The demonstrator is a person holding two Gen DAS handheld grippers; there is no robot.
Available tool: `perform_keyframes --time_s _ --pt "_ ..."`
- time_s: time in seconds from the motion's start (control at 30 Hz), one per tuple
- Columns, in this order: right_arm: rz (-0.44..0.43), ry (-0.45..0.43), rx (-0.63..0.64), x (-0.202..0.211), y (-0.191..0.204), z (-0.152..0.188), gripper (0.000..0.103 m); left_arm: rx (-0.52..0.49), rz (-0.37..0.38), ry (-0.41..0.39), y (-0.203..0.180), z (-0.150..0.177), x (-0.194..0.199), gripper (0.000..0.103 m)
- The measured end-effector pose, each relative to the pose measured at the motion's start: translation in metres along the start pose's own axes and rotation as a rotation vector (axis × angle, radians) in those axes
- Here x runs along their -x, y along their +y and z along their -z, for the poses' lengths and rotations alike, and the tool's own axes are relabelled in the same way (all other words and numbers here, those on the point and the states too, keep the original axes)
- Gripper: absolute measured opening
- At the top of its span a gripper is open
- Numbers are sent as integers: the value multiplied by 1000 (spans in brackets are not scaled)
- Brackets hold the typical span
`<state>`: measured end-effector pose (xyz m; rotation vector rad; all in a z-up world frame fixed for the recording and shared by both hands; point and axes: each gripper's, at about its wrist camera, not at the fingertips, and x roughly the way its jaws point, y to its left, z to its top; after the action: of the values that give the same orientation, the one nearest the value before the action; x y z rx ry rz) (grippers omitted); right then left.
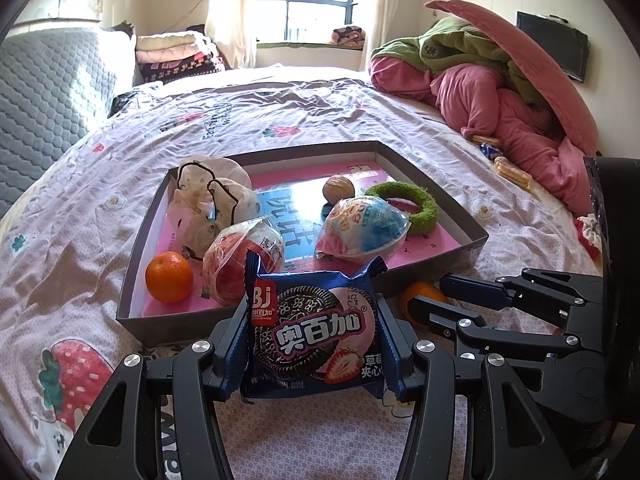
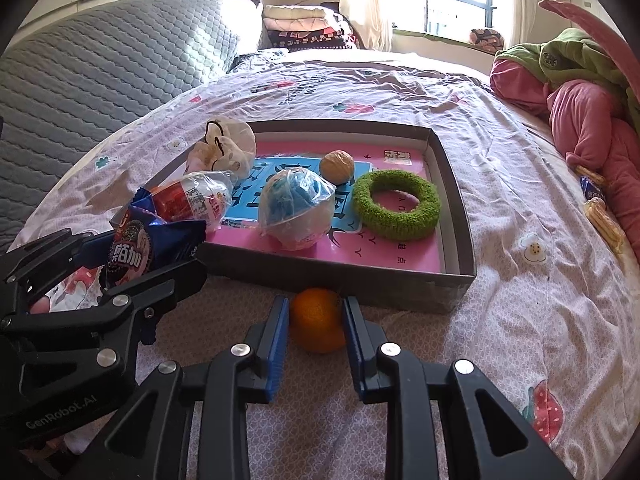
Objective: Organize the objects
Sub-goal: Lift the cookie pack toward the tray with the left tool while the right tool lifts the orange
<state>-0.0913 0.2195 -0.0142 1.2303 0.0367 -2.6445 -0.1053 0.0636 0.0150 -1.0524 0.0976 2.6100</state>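
Note:
My left gripper [image 1: 314,344] is shut on a blue cookie packet [image 1: 314,334], held upright just in front of the grey box [image 1: 132,272]; the packet also shows in the right wrist view [image 2: 144,240]. My right gripper [image 2: 316,326] has its jaws around an orange [image 2: 318,318] that lies on the bed against the box's front wall [image 2: 360,276]; this orange also shows in the left wrist view [image 1: 416,296]. Inside the box lie another orange [image 1: 169,277], a red wrapped ball [image 1: 240,264], a blue wrapped ball [image 2: 296,210], a walnut [image 2: 337,167], a green ring [image 2: 396,205] and a white pouch [image 2: 228,146].
The bed sheet [image 2: 520,200] is pink and patterned. A heap of pink and green bedding [image 1: 500,92] lies at the right, with snack packets [image 2: 600,208] beside it. A grey quilted headboard [image 2: 100,72] is at the left. Folded blankets [image 1: 176,56] lie at the far end.

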Motion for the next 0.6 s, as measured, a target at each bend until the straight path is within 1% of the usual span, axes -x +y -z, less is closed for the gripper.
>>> perform_keyframes --time_s 0.13,0.4,0.47,0.6 --pt "-28 35 -44 -7 -7 1 39 9 4 3 2 -1 0 56" --pt "-18 31 -21 -7 -2 0 38 17 5 -2 2 -2 0 56" --pt "-6 21 1 -4 2 -1 38 21 6 -7 2 -3 1 56" --pt "-9 2 6 1 5 -3 37 34 13 -20 4 -6 5 56"
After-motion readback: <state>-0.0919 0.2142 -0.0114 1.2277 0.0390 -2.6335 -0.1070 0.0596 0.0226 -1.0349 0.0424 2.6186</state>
